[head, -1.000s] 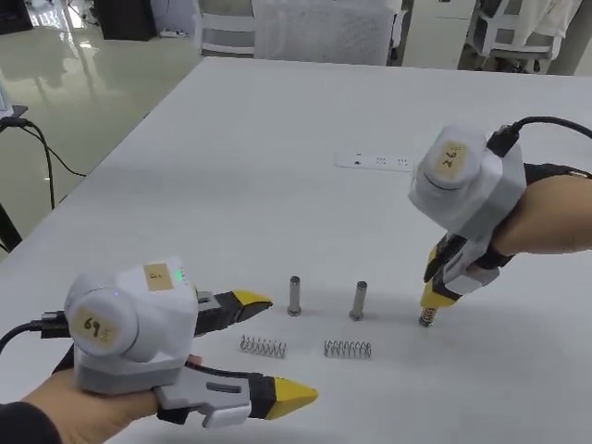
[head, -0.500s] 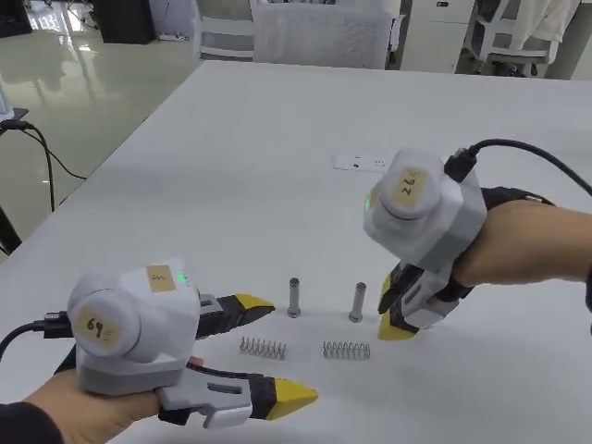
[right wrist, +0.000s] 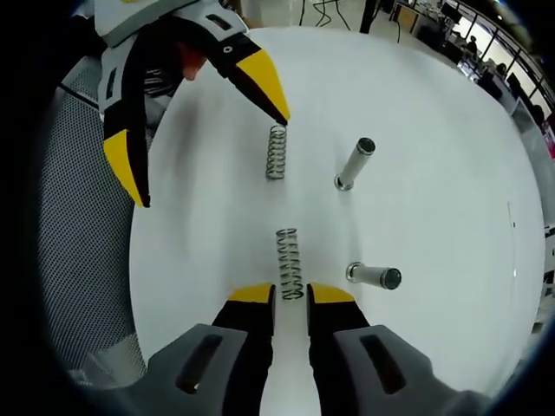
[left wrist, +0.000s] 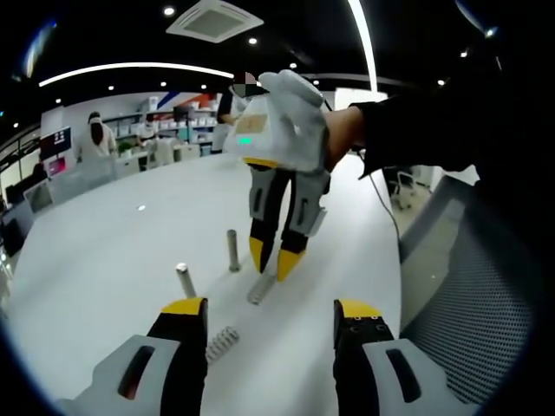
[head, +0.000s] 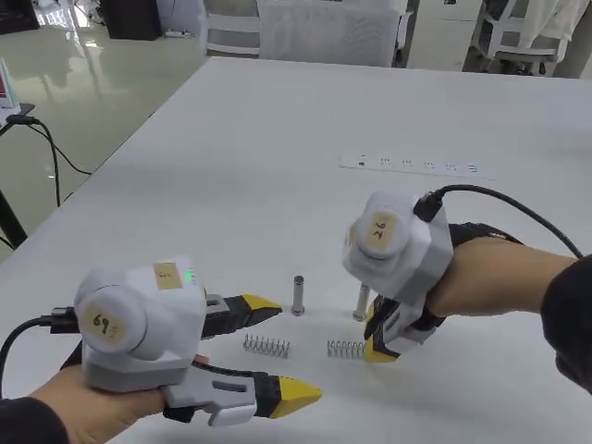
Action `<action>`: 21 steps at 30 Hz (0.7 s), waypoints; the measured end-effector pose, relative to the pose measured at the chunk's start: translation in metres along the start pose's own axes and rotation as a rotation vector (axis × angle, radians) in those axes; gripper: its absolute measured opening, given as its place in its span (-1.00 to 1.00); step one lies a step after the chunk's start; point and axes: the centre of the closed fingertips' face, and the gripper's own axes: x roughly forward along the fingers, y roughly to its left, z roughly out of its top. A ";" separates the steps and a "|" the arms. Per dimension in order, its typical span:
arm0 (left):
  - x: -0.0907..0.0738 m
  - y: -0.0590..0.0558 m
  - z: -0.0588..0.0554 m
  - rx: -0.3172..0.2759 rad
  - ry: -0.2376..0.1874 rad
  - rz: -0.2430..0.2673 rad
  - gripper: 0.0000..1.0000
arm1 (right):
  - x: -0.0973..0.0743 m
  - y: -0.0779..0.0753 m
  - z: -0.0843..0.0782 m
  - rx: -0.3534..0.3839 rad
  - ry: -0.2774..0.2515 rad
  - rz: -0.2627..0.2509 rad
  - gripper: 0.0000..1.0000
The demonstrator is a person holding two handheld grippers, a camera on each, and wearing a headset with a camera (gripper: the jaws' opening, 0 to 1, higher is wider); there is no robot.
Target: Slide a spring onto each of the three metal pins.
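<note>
Two bare metal pins (head: 298,294) (head: 362,301) stand on the white table. In front of them lie two loose springs (head: 266,346) (head: 344,349). My right gripper (head: 379,350) is down at the right spring's end. The right gripper view shows its jaws (right wrist: 291,295) slightly open, with that spring's end (right wrist: 290,260) between the tips. The other spring (right wrist: 276,152) and both pins (right wrist: 355,163) (right wrist: 375,276) lie beyond. My left gripper (head: 282,350) hovers wide open and empty near the left spring (left wrist: 224,342). A third pin is hidden behind my right hand.
A white power strip (head: 416,165) lies further back on the table (head: 231,166). A black cable (head: 499,208) trails from the right gripper. Chairs stand beyond the far table edge. The table's left edge runs diagonally, with floor beyond it.
My right gripper has left the spot at the far right and moved left and down to the right-hand spring's end. The left gripper has stayed in place, open.
</note>
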 end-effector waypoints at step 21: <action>0.004 -0.005 0.001 0.014 0.006 -0.022 -0.06 | -0.035 0.019 0.012 -0.042 -0.035 0.018 -0.85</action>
